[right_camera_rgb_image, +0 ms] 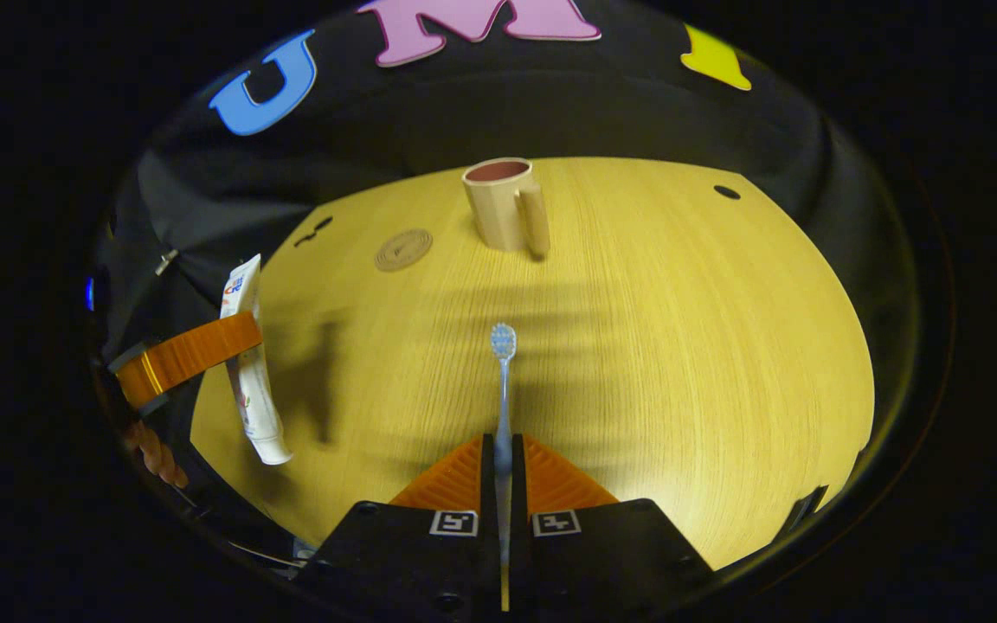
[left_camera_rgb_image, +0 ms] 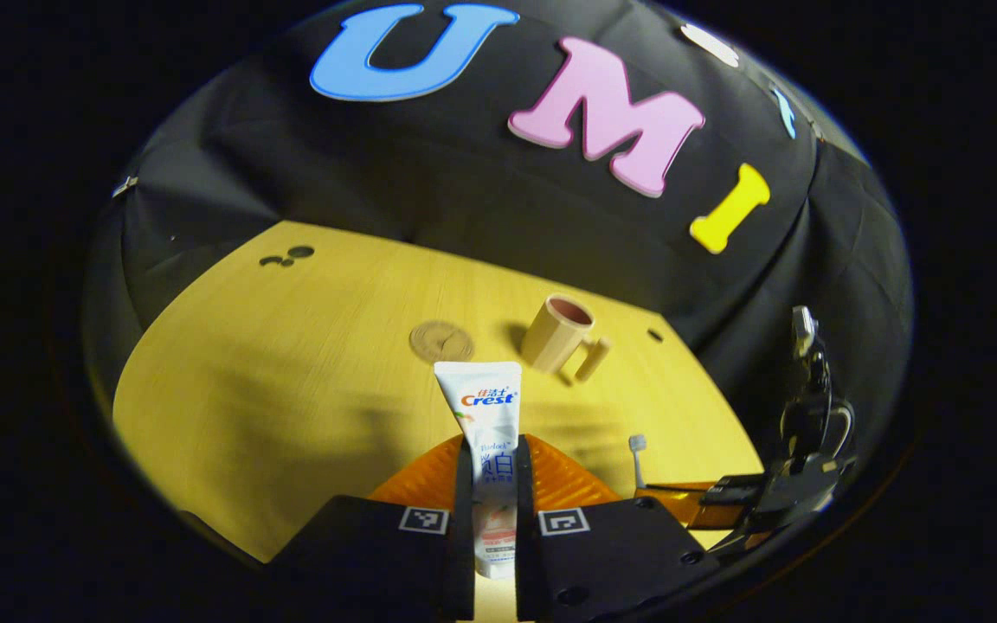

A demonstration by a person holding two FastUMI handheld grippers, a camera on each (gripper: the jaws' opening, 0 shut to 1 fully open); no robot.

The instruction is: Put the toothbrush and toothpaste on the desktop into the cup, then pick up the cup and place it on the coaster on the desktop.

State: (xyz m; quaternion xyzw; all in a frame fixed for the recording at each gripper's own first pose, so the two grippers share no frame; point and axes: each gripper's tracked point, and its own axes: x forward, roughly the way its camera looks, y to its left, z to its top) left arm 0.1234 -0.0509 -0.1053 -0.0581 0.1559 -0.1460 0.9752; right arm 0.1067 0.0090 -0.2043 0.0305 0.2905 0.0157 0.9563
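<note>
The left gripper (left_camera_rgb_image: 492,484) pinches the toothpaste (left_camera_rgb_image: 488,433), and the right gripper (right_camera_rgb_image: 503,467) pinches the toothbrush (right_camera_rgb_image: 503,381). It is better to lower each one upright over the cup (right_camera_rgb_image: 503,203), one after the other.

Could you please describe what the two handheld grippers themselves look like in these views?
Each gripper, left gripper and right gripper, has a dark boxy body carrying two small square black-and-white marker tags, one beside each finger. Ribbed wedge-shaped panels flank the fingers. Seen from the left gripper view, the right gripper's rear is dark metal and plastic hardware.

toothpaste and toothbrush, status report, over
Left tongs shut on toothpaste. Right tongs shut on toothbrush. Cup upright, empty, beside coaster. Path clear.
</note>
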